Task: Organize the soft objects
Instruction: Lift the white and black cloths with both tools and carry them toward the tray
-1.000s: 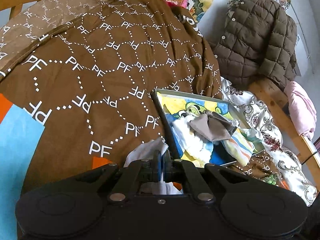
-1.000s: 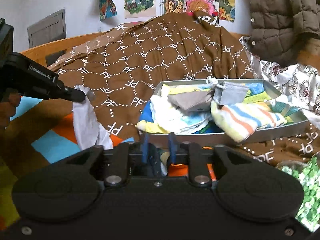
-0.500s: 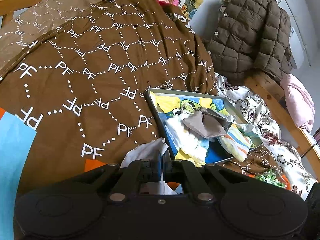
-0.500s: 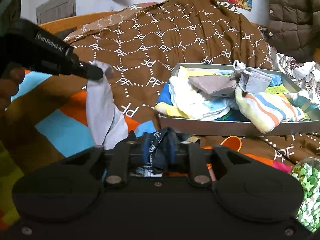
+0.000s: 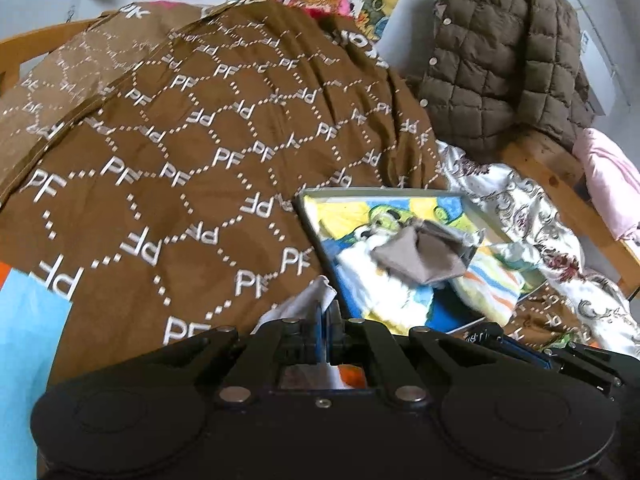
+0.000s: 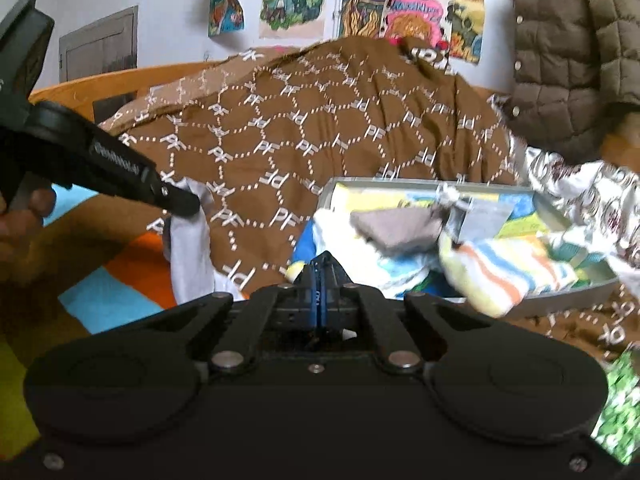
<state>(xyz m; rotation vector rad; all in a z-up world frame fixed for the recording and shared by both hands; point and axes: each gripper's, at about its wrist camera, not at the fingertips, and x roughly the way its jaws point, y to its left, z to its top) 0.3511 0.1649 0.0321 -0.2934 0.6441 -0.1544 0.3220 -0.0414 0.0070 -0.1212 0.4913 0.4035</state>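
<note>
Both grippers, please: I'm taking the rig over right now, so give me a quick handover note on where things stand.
Left gripper: shut on the pale grey cloth, which hangs above the bedspread.
Right gripper: shut on a dark fabric item, mostly hidden by the jaws.
Tray: on the bed, already holding folded cloths, a striped one and a brown-grey piece.
Left to do: both held pieces probably go into the tray.

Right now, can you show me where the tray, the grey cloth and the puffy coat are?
tray (image 6: 568,294), right wrist view, on its near metal wall.
grey cloth (image 6: 190,256), right wrist view, on the hanging part below the other gripper.
puffy coat (image 5: 500,64), left wrist view, on its quilted front.
</note>
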